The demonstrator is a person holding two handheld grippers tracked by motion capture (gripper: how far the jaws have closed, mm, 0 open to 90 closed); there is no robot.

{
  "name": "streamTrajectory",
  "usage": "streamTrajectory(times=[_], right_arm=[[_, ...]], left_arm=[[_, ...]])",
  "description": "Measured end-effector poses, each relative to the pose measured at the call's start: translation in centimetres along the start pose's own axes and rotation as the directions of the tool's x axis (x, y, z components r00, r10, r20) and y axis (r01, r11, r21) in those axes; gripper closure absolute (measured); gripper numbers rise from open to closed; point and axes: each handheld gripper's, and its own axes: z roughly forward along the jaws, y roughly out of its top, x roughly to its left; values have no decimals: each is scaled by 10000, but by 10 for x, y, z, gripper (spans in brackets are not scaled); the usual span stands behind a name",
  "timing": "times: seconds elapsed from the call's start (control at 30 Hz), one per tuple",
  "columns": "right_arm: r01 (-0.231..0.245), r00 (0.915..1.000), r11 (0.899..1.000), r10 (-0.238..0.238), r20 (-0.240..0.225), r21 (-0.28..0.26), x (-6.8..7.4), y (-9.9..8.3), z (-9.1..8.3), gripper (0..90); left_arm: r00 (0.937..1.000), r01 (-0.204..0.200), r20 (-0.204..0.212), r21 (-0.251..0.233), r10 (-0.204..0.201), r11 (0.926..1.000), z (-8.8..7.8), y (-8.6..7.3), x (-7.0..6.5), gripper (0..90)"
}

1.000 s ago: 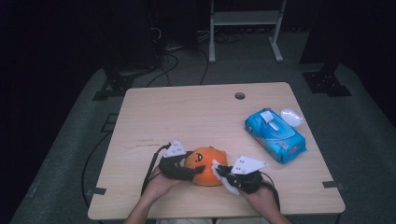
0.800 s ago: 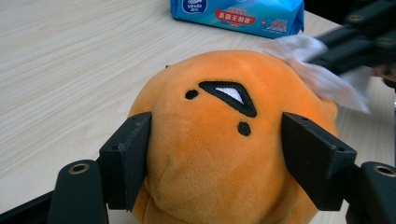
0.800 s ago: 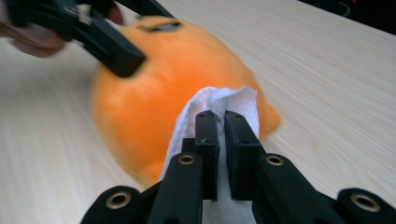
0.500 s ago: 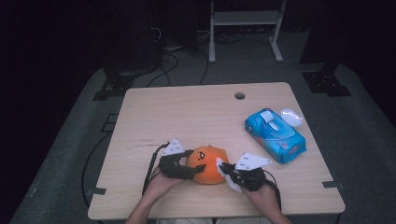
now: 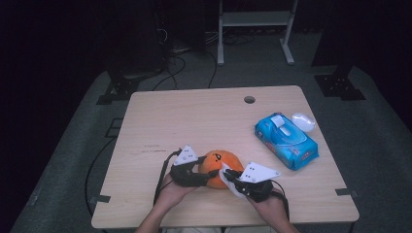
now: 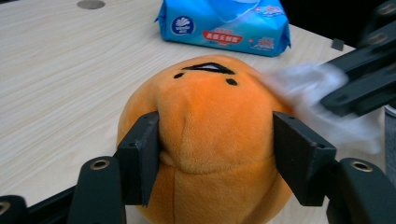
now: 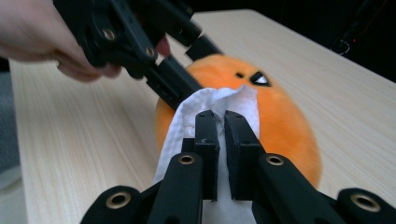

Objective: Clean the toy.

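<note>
An orange plush toy (image 5: 221,160) with a small face sits on the wooden table (image 5: 194,121) near its front edge. My left gripper (image 5: 209,174) comes at it from the left. Its jaws have just been closing, and in the left gripper view (image 6: 215,149) both pads press into the sides of the plush (image 6: 210,107). My right gripper (image 5: 228,175) is shut on a white wipe (image 7: 205,100), held against the right side of the plush (image 7: 280,107). The wipe (image 6: 317,84) looks blurred beside the toy.
A blue pack of wet wipes (image 5: 286,141) lies at the right of the table, with a small white lid-like object (image 5: 303,121) behind it. A round cable hole (image 5: 249,99) is near the far edge. A metal stand and cables are on the dark floor beyond.
The right gripper has shifted slightly with the wipe along the plush's near right side. The left hand stays in place at the plush.
</note>
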Motion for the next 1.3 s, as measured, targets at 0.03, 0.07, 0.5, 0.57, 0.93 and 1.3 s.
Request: streamTrajectory(times=[0.03,0.07,0.5,0.57,0.93,1.3], right_arm=[[-345,9994,9994,345,-91,20,-5,-4,2,835],[-697,9975,9976,696,-136,-2,-13,-8,2,835],[-1771,9838,9838,1778,247,-297,-40,-16,-13,834],[-1814,9831,9824,1823,170,-446,-38,-13,-17,834],[-1980,9801,9774,1983,-31,-745,-36,-8,-21,834],[-1449,9888,9865,1472,257,-762,-32,-2,-26,834]], left_arm=[[9999,-4,154,-75,5,10000,-1,0,0,336],[9995,-94,288,-238,100,9997,-1,0,1,318],[9969,-666,424,39,664,9978,10,12,-10,456],[9976,-533,464,262,521,9982,4,18,-18,486],[9965,787,243,494,-800,9957,4,19,-24,406],[9994,-179,287,332,169,9993,12,20,-42,282]])
